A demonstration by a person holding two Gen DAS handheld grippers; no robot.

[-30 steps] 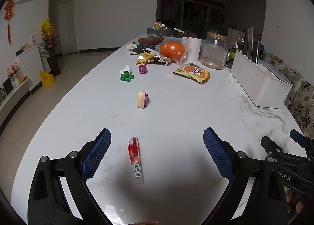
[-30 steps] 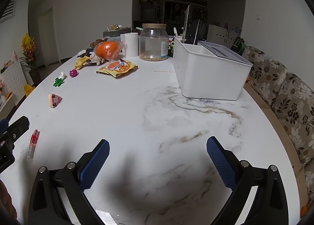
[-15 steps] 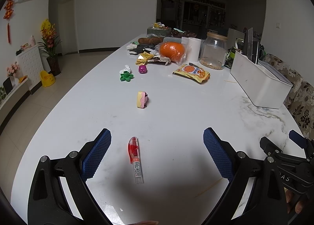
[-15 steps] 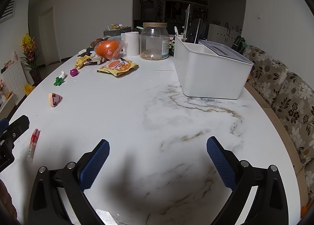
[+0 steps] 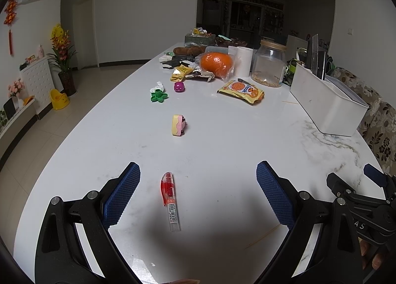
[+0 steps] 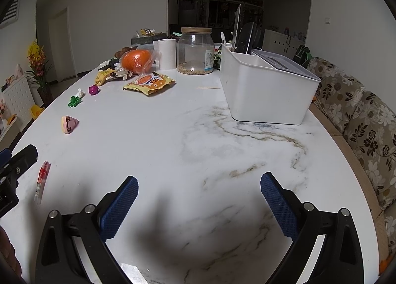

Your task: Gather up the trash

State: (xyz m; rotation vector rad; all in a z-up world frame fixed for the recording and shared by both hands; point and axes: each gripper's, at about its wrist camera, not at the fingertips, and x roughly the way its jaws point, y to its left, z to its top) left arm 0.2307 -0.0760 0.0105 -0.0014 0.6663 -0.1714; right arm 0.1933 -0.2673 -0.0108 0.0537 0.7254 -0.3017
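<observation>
Hardly anything has shifted over the last second: both claws hover with jaws wide apart, so no trash is collected yet. Between the left claw [image 5: 198, 194] pads lies a slim red-and-clear plastic pen [image 5: 169, 199] on the glossy marbled counter [image 6: 222, 140]. The right claw [image 6: 198, 207] frames bare stone; a crinkly yellow snack packet [image 6: 149, 83] sits near the smooth white bin [image 6: 267, 93].

Both wrist cameras look low along the white table [image 5: 222, 140] from its near end, left view sitting left, sharing the far clutter.
</observation>
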